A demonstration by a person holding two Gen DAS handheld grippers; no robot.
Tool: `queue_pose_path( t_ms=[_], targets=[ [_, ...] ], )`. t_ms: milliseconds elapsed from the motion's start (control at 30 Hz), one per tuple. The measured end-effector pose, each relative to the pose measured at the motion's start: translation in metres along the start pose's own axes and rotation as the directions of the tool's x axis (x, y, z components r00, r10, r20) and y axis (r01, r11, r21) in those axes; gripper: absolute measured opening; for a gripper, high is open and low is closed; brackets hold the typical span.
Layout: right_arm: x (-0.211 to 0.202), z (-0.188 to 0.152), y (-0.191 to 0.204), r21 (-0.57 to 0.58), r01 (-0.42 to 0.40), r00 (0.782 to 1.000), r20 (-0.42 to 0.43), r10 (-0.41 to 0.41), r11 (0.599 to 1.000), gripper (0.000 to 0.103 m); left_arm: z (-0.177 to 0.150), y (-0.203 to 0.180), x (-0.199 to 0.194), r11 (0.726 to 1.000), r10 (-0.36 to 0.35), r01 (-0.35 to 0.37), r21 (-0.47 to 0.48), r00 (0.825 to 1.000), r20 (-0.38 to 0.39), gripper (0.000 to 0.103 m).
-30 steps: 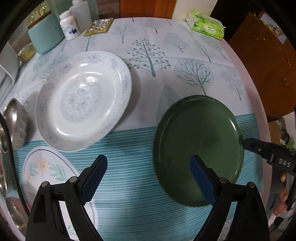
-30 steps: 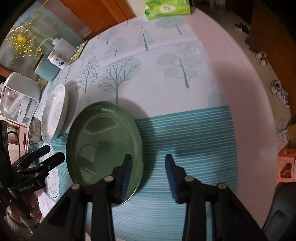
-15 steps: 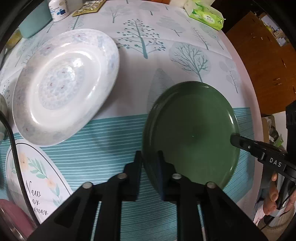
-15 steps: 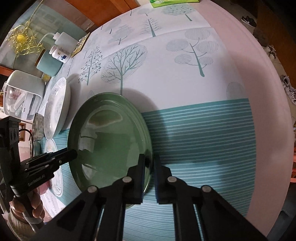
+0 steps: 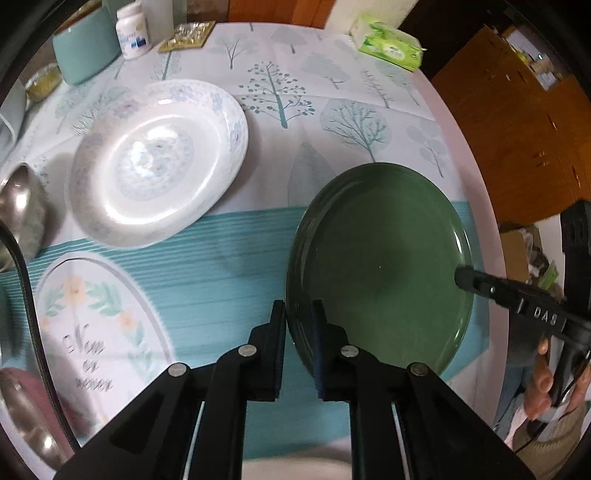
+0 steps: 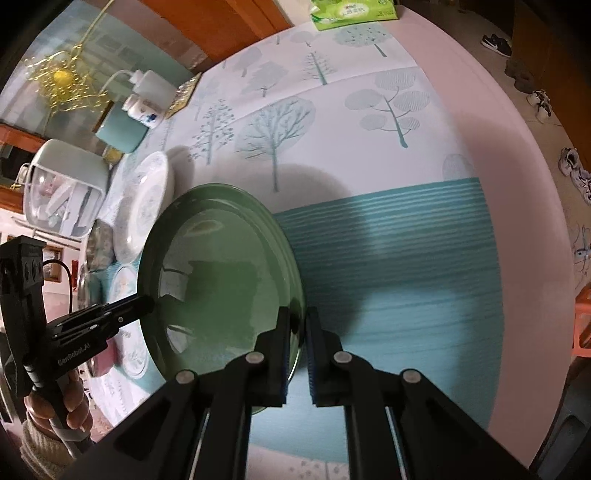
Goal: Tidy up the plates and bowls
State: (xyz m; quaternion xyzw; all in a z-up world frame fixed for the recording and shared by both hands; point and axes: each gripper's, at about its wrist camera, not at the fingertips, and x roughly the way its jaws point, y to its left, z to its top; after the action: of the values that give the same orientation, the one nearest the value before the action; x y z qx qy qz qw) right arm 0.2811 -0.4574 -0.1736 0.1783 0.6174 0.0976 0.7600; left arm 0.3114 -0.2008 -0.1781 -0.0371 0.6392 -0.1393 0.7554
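1. The left gripper (image 5: 298,341) is clamped on the near left rim of the green plate (image 5: 384,266), one pad over the lip and one under it.
2. The right gripper (image 6: 296,350) pinches the opposite rim in the same way, so the plate is held between the two at opposite edges, on the near right part of the table (image 5: 402,99), over the teal stripes of the cloth.
3. The plate looks like glazed ceramic: stiff, fairly heavy for thin pads, slick and breakable. In my judgement the rim is the only place to grip, and two opposed holds suit it; a tilt could let it slide out.
4. Its shadow in the right wrist view suggests it may be just off the cloth, but I cannot tell for sure.
5. Count of dishes in view: one green plate, one white plate (image 5: 159,162) to the far left, one flowered plate (image 5: 99,314) at the near left, and one metal bowl (image 5: 22,206) at the left edge.
6. At the far side stand one teal cup (image 5: 86,46), one pill bottle (image 5: 133,31) and one green tissue pack (image 5: 391,46).
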Motion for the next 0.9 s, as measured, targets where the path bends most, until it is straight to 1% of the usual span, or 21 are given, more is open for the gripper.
queue_pose_path(
  t_ms=[100,233,400,533,567,767,900],
  targets=[
    [-0.011,-0.013,0.012,-0.015,-0.003,1.0,0.003,0.003,1.0,0.008,-0.018,-0.003,-0.02,0.999,0.02,-0.02,0.037,1.0,0.01,0.011],
    [-0.026,-0.037,0.031,-0.044,-0.01,1.0,0.006,0.011,0.999,0.008,-0.047,0.002,-0.044,0.998,0.027,-0.028,0.048,1.0,0.016,0.011],
    [-0.039,-0.077,0.058,-0.081,-0.031,1.0,-0.01,0.03,0.996,0.008,-0.095,0.015,-0.076,0.997,0.041,-0.043,0.064,0.999,0.031,0.011],
    [-0.044,-0.109,0.076,-0.099,-0.041,0.999,-0.022,0.039,0.994,0.008,-0.13,0.027,-0.092,0.997,0.037,-0.039,0.067,0.999,0.025,0.011],
    [-0.044,-0.117,0.081,-0.102,-0.041,0.999,-0.025,0.039,0.994,0.007,-0.143,0.031,-0.097,0.997,0.04,-0.041,0.072,0.999,0.024,0.011],
    [-0.037,-0.168,0.103,-0.111,-0.033,0.998,-0.059,0.027,0.993,0.008,-0.197,0.044,-0.1,0.993,0.054,-0.053,0.106,0.999,-0.007,0.011],
    [-0.02,-0.197,0.111,-0.101,-0.023,0.995,-0.099,0.012,0.995,0.008,-0.229,0.057,-0.089,0.991,0.068,-0.062,0.115,0.996,-0.054,0.011]
  ],
)
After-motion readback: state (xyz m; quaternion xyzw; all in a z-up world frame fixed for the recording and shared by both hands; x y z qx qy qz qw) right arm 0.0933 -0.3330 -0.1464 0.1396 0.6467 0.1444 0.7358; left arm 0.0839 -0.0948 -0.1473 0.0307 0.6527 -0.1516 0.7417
